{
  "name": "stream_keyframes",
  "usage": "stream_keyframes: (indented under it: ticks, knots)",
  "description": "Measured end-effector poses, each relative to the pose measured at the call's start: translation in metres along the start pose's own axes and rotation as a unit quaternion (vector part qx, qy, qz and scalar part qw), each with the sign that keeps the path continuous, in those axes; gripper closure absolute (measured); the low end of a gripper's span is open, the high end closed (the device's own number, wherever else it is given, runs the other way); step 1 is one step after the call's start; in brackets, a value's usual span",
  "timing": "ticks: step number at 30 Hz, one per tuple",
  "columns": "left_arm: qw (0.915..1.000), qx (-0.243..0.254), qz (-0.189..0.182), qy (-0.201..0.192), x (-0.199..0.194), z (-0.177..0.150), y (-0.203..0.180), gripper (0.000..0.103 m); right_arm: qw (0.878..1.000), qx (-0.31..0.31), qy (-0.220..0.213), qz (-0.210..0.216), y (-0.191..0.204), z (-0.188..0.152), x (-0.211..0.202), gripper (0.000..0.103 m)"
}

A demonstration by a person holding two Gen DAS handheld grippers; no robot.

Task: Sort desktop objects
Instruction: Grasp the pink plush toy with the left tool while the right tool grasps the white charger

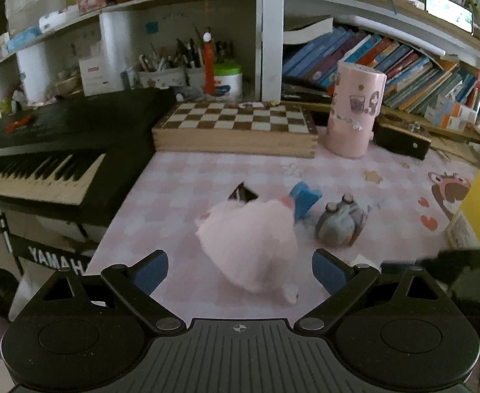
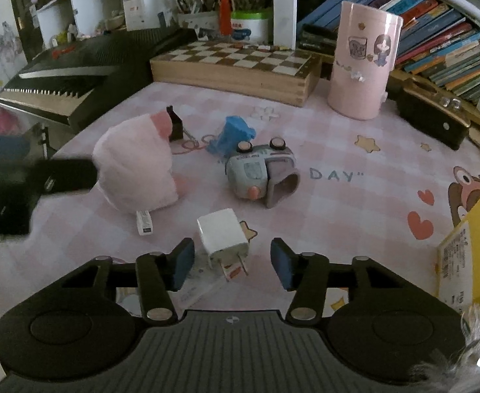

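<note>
Right now the right gripper (image 2: 232,263) straddles a white charger plug (image 2: 222,237) lying on the pink checked desk mat (image 2: 338,196); its blue pads (image 2: 184,262) stand clear of the plug on both sides, so nothing is grasped. The plug is a small glossy cube with two metal prongs pointing toward the camera. Beyond it, a grey-blue toy car (image 2: 259,170) lies tipped over, beside a blue toy (image 2: 233,136) and a fluffy pink plush (image 2: 135,170). The left gripper (image 1: 240,273) hangs spread wide just before that plush (image 1: 249,245), pads apart from it. A chessboard box (image 2: 233,65) and a pink cylinder (image 2: 361,62) stand at the back.
</note>
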State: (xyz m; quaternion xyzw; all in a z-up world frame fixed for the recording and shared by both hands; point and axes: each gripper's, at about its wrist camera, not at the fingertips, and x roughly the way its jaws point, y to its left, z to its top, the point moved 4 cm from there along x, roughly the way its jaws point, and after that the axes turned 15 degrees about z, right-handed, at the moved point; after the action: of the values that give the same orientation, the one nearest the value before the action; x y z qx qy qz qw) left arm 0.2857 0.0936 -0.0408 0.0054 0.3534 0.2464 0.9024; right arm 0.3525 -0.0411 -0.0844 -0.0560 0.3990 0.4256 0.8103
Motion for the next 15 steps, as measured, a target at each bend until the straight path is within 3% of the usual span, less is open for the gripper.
stream_keyframes:
  ticks: [15]
  knots:
    - [0.9977,-0.026,0.020,0.059,0.060,0.004,-0.025,0.007,0.999,-0.026,-0.007,0.026,-0.002,0.004,0.004,0.061]
